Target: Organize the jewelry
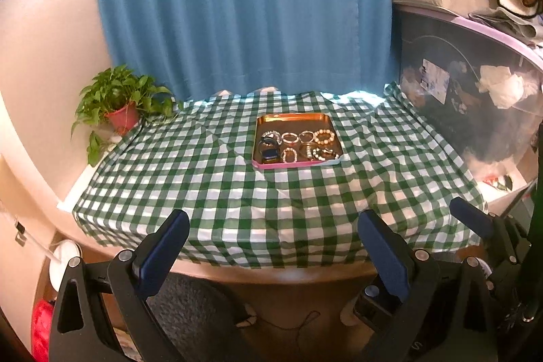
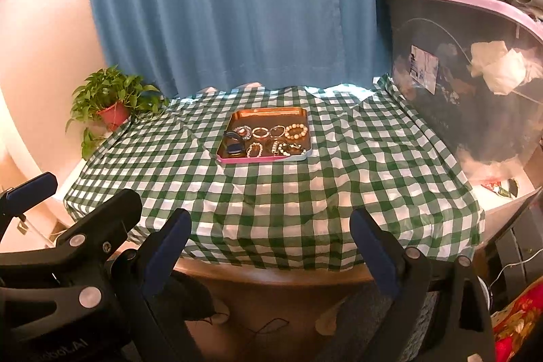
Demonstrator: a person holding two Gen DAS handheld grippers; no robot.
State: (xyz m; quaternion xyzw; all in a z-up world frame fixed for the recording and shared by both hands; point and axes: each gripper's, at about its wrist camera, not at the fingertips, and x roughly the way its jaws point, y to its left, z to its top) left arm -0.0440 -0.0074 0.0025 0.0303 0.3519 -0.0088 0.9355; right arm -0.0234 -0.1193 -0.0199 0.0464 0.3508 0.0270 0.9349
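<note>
Green-and-white checked cloth (image 1: 258,192) covers the round wooden table, with a blue curtain (image 1: 237,5) hanging behind it. Both tools hang back at the near edge of the table. The left gripper (image 1: 271,246) has its blue-padded fingers spread wide, with nothing between them. The right gripper (image 2: 271,243) is spread just as wide and also holds nothing.

Farther out, in the middle of the cloth, sits the shiny orange metal tray with a pink front rim (image 1: 292,117). All the jewelry seen lies inside it: the beaded bracelets (image 1: 298,138) sit in two rows, side by side, with a dark blue piece (image 1: 269,151) at the left end. No jewelry shows on the cloth itself.

This fits two stages: the pieces are neatly put away, or they wait to be sorted. Any reach should come in slowly from above, pinching one bracelet by its edge. The rings lie close together, so wide fingers could bump a neighbour. A small green plant in a red pot (image 1: 122,111) stands far left, well out of the way.
</note>
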